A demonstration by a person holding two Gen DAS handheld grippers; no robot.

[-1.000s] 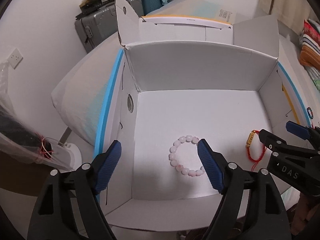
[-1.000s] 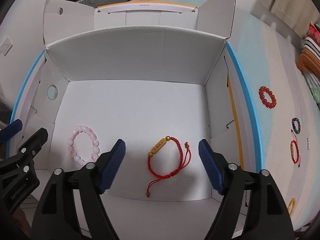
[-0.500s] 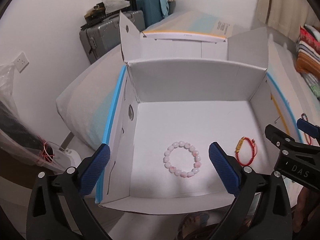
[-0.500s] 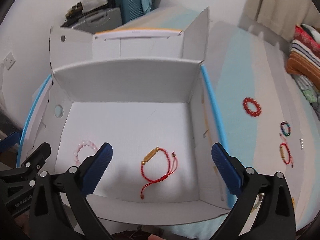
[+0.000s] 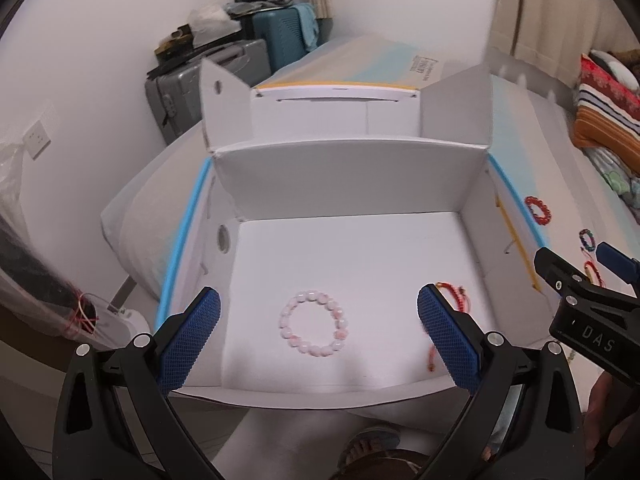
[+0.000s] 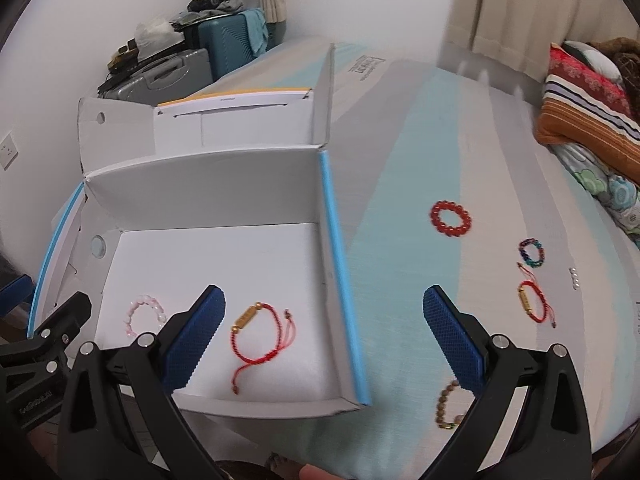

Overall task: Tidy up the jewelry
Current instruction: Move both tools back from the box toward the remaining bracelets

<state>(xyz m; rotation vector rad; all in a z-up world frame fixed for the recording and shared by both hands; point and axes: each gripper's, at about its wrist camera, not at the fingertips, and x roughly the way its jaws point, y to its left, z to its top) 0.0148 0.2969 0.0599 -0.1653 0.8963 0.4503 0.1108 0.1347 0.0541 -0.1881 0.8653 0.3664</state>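
An open white cardboard box (image 5: 352,184) (image 6: 208,184) lies on the bed. Inside it lie a pink bead bracelet (image 5: 314,323) (image 6: 145,315) and a red cord bracelet with a gold bar (image 6: 259,334) (image 5: 452,292). My left gripper (image 5: 319,336) is open and empty above the box's near edge. My right gripper (image 6: 324,336) is open and empty, over the box's right wall. On the bed to the right lie a red bead bracelet (image 6: 451,218), a multicoloured bead bracelet (image 6: 531,253), a second red cord bracelet (image 6: 532,301) and a brown bead bracelet (image 6: 448,404).
Suitcases (image 5: 224,80) stand against the wall behind the box. Striped and patterned bedding (image 6: 592,120) is piled at the far right. A plastic bag (image 5: 24,264) and a white stand (image 5: 120,316) are at the left below the bed's edge.
Both grippers have pulled back and up from the box, jaws wider. The right gripper has swung right, bringing the bracelets on the bed into view. The bracelets in the box have not moved.
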